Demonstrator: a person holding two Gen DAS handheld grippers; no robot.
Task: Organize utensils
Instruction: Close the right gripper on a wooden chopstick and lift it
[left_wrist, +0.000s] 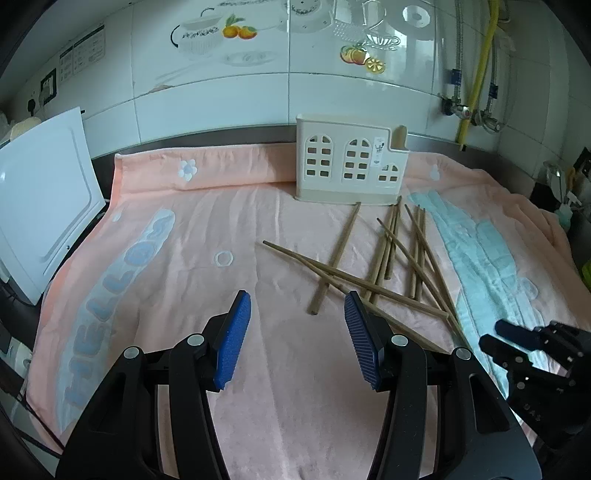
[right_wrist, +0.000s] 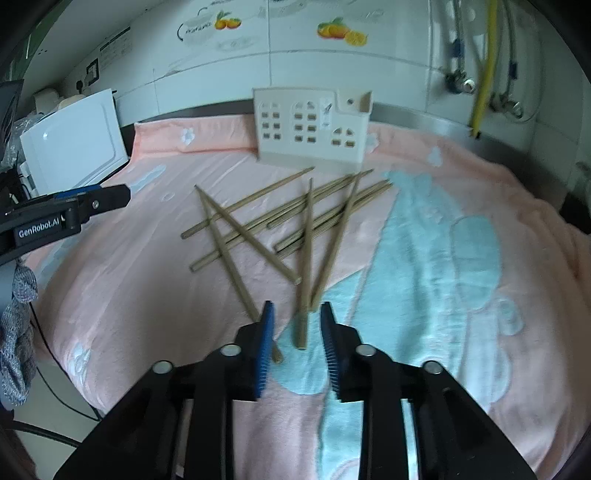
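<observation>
Chopsticks (right_wrist: 258, 236) lying crossed in loose pile on pink towel (right_wrist: 129, 295), just in front of cream holder (right_wrist: 310, 129).

Right gripper (right_wrist: 297, 325) spread, straddling butt ends of two sticks (right_wrist: 301, 325), nothing clamped yet.

Left gripper (left_wrist: 295, 317) released, empty, hovering near pile's left edge.

Risk: overlapping sticks dragging neighbours on lift; jaws pinching two at once; round stick rolling or pivoting on end grip; towel pile snagging.

Holder standing upright against wall; contents not visible through window cutouts, cannot tell whether anything is inside.
</observation>
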